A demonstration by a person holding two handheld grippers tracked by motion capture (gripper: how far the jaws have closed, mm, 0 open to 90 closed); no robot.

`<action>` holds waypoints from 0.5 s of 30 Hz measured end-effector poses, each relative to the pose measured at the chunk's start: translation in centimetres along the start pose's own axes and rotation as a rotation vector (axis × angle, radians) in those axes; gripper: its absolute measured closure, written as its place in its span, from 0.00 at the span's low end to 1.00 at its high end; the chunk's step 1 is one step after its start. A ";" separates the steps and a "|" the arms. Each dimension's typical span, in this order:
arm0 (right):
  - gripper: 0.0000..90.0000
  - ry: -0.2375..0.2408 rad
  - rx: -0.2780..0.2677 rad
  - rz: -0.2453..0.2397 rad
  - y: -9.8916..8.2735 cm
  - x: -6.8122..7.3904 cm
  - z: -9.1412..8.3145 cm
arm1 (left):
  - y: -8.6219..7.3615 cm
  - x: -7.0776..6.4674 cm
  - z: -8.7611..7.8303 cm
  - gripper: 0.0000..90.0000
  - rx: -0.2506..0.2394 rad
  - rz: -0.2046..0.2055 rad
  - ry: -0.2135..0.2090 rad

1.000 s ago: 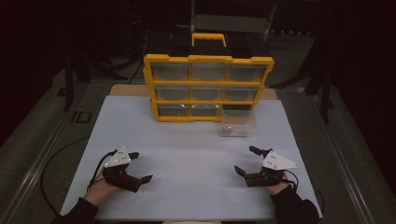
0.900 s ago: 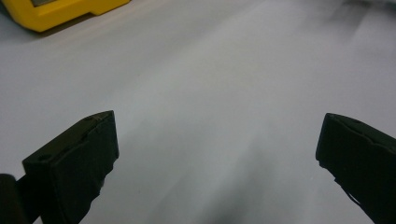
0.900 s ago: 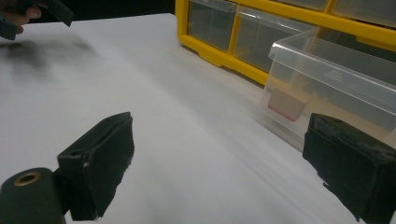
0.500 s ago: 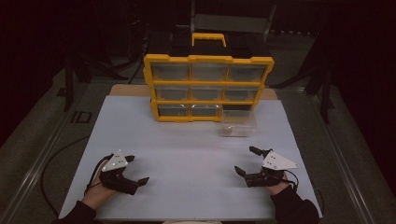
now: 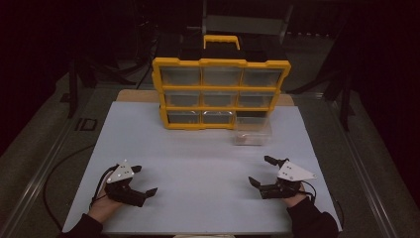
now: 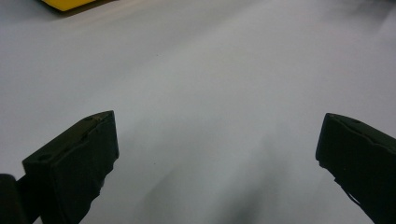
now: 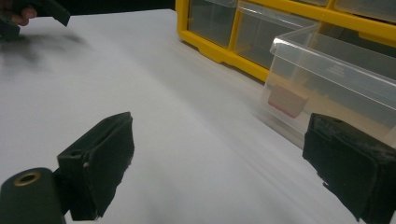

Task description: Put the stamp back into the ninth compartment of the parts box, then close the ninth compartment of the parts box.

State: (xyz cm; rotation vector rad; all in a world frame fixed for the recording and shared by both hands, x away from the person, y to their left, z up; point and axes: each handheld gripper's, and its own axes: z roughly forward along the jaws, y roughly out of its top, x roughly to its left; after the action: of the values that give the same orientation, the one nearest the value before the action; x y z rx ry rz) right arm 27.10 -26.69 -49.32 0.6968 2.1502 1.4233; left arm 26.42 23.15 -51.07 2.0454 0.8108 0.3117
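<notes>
A yellow organiser cabinet (image 5: 221, 92) with several clear drawers stands upright at the back of the white table (image 5: 198, 163). One clear drawer (image 5: 252, 133) lies pulled out on the table in front of its lower right corner, and holds a small reddish block (image 7: 287, 100). My left gripper (image 5: 143, 180) rests low at the near left, open, nothing between its jaws (image 6: 219, 154). My right gripper (image 5: 262, 171) sits at the near right, open and empty, pointing toward the pulled-out drawer (image 7: 336, 88).
The cabinet has a yellow carry handle (image 5: 221, 39) on top. Dark floor and stands surround the table. A black cable (image 5: 54, 173) trails off the table's left side. The person's other hand and gripper (image 7: 28, 14) appear far off in the right gripper view.
My left gripper has drifted a little toward the near edge of the table. The right gripper has stayed where it was.
</notes>
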 end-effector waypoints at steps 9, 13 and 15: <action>0.10 -0.003 0.007 -0.003 -0.1 0.0 0.1 | 0.0 0.0 0.0 0.00 -0.004 0.004 -0.006; 0.10 -0.001 0.005 0.006 0.0 0.1 0.1 | 0.1 0.0 -0.2 0.00 -0.018 0.001 -0.007; 0.10 -0.002 0.006 0.004 0.0 0.1 0.1 | 0.1 -0.1 -0.3 0.00 -0.028 0.000 -0.012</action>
State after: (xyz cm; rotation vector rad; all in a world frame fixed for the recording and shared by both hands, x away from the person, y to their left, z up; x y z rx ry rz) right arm 27.06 -26.57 -49.36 0.7048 2.1537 1.4186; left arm 26.27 23.24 -50.87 2.0198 0.7948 0.3084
